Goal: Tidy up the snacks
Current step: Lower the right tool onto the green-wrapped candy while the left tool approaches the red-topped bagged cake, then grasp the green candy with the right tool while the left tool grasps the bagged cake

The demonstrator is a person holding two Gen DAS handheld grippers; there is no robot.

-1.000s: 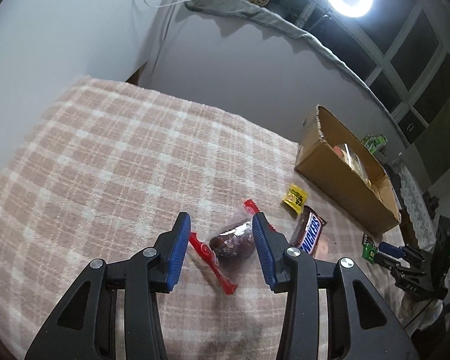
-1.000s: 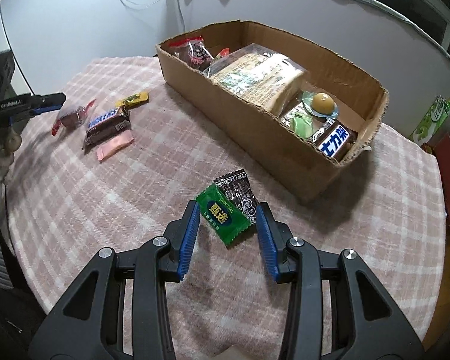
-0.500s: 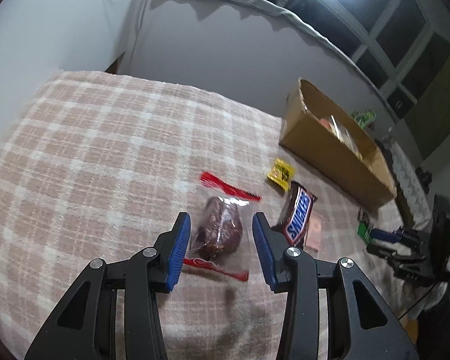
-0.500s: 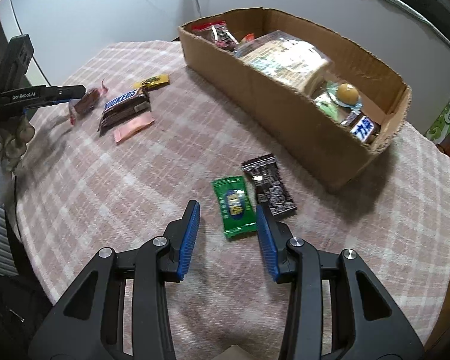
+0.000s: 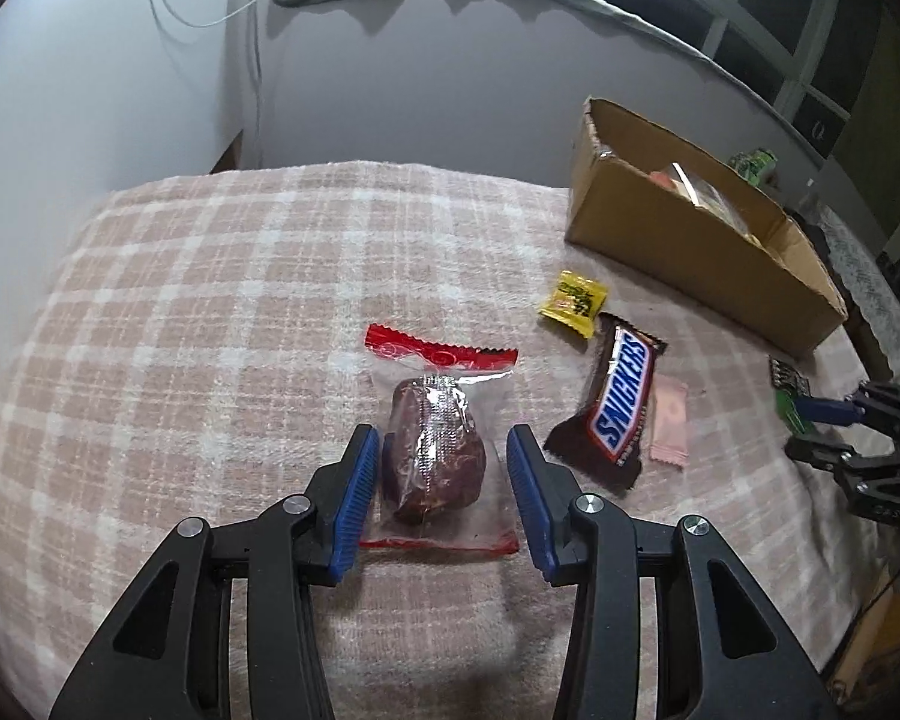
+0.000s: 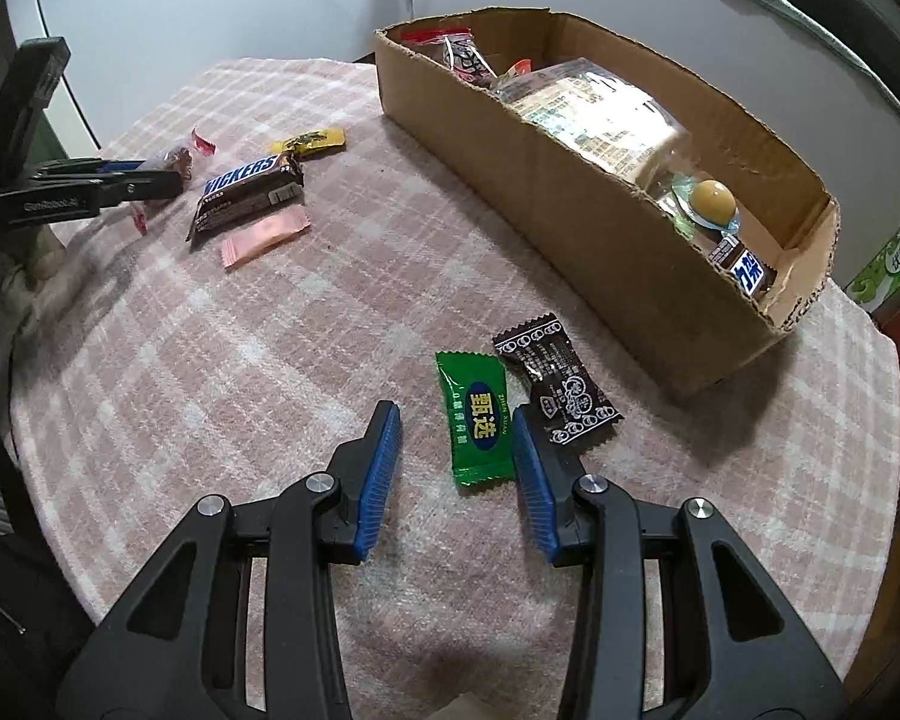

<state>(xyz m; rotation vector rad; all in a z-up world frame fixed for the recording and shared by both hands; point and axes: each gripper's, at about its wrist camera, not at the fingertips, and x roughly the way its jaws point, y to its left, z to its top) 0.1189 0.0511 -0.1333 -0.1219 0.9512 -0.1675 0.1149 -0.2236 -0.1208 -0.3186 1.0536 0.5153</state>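
On the checked pink table's middle, the left claw (image 5: 437, 492) stands apart around a clear red-edged packet of dark dried fruit (image 5: 435, 456); closing on slippery film, it could slide free.

Pink plaid tablecloth (image 5: 210, 300), grey wall (image 5: 420, 90), white cables (image 5: 258, 30), dark window (image 5: 810, 30)

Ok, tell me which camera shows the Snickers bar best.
The left wrist view: the Snickers bar lies close, its logo fully readable. In the right wrist view the bar is farther off, smaller and at the picture's edge, its first letter hidden.
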